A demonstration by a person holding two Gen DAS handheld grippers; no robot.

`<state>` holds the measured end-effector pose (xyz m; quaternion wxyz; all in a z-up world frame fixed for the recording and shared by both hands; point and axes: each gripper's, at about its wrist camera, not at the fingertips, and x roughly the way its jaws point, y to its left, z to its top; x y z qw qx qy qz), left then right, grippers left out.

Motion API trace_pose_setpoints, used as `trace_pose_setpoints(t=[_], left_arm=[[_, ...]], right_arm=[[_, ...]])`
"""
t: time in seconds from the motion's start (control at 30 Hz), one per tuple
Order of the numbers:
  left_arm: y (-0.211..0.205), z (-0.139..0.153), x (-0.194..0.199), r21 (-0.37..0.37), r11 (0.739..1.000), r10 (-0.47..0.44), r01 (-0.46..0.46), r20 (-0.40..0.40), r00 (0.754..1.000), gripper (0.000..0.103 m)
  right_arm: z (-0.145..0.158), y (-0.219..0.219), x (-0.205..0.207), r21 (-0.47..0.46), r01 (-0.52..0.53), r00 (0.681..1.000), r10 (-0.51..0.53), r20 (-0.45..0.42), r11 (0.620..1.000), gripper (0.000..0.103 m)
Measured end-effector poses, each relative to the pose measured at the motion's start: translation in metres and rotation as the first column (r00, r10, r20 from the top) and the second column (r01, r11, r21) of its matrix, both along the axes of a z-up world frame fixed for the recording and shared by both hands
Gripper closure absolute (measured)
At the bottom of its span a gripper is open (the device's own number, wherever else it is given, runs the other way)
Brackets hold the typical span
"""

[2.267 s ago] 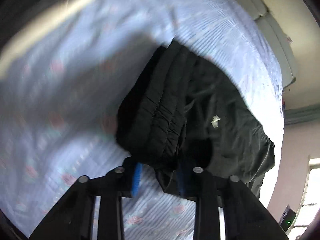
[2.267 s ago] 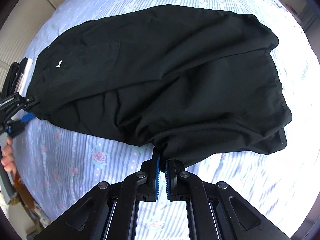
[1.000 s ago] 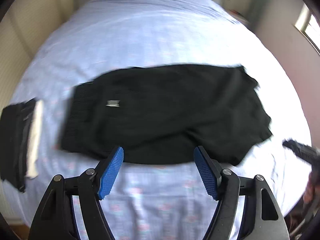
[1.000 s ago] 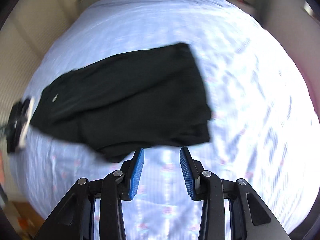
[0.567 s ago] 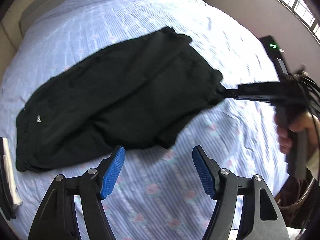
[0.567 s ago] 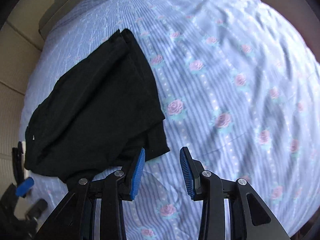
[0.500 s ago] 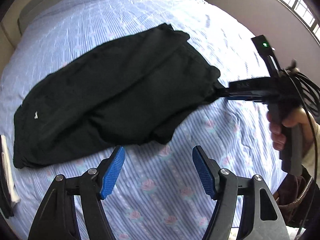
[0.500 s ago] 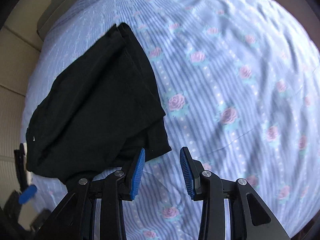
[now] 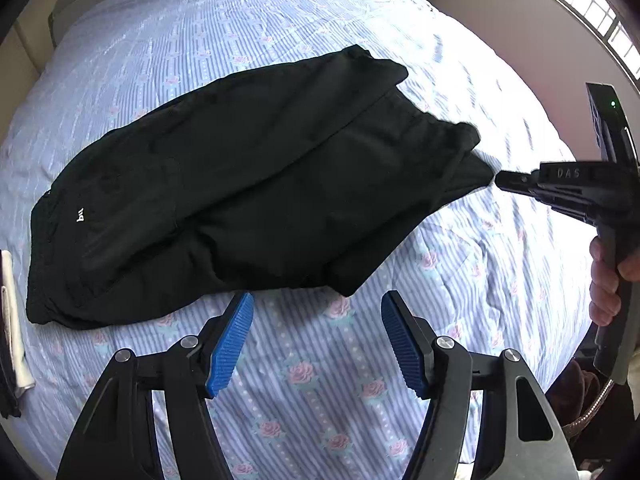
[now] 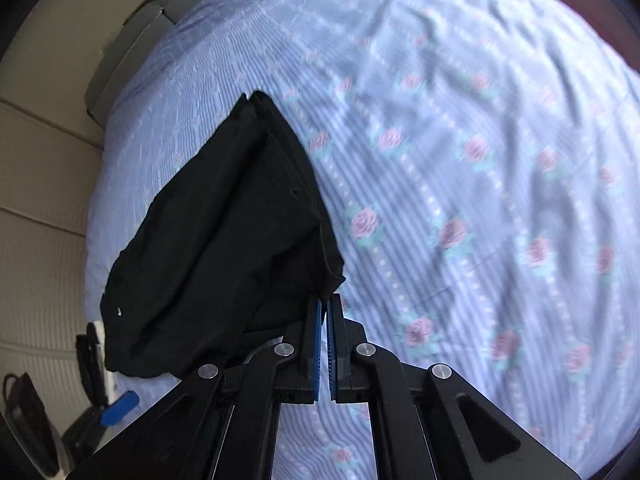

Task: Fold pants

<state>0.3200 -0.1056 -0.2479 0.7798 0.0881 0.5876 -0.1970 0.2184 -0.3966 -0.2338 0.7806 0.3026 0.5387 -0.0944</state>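
Black pants (image 9: 248,184) lie folded lengthwise on the blue flowered bedspread (image 9: 320,392), waistband with a small white logo (image 9: 80,215) at the left. My left gripper (image 9: 316,320) is open and empty, just in front of the pants' near edge. My right gripper (image 10: 324,304) is shut on the hem corner of the pants (image 10: 224,248); it shows in the left wrist view (image 9: 504,180) at the pants' right end.
A folded dark and white pile of clothes (image 9: 10,328) lies at the bed's left edge. The bed's headboard (image 10: 132,40) is at the far end. A wall with a window (image 9: 580,4) stands to the right.
My right gripper has closed on the pants' hem corner; half a second ago it was open. My left gripper let go of the waistband earlier and has moved nearer the pants' front edge.
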Motion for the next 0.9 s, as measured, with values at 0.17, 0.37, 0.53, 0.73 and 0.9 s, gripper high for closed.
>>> trace_pose_setpoints(t=[0.17,0.37,0.53,0.73,0.9], left_arm=[[-0.004,-0.001,0.001,0.001,1.0,-0.007,0.007,-0.004,1.0,0.037],[-0.008,0.0,0.0,0.024,1.0,-0.009,0.008,0.013,1.0,0.037],[-0.005,-0.007,0.003,0.029,1.0,0.001,-0.001,0.004,1.0,0.036],[0.001,-0.014,-0.002,0.039,0.999,0.021,-0.02,-0.024,0.999,0.036],[0.006,-0.013,-0.006,0.03,0.999,0.036,-0.035,-0.033,0.999,0.036]], right_arm=[[-0.009,-0.025,-0.007,-0.122,0.072,0.993,-0.082,-0.084,0.99,0.102],[-0.022,-0.022,-0.024,0.028,0.074,0.993,-0.071,-0.094,0.997,0.094],[-0.027,0.004,-0.011,0.08,0.043,0.997,-0.038,-0.064,0.996,0.062],[-0.072,0.008,0.015,0.217,0.096,0.992,-0.074,-0.106,0.972,0.062],[-0.078,0.01,0.027,0.179,0.08,0.992,-0.06,-0.113,0.981,0.097]])
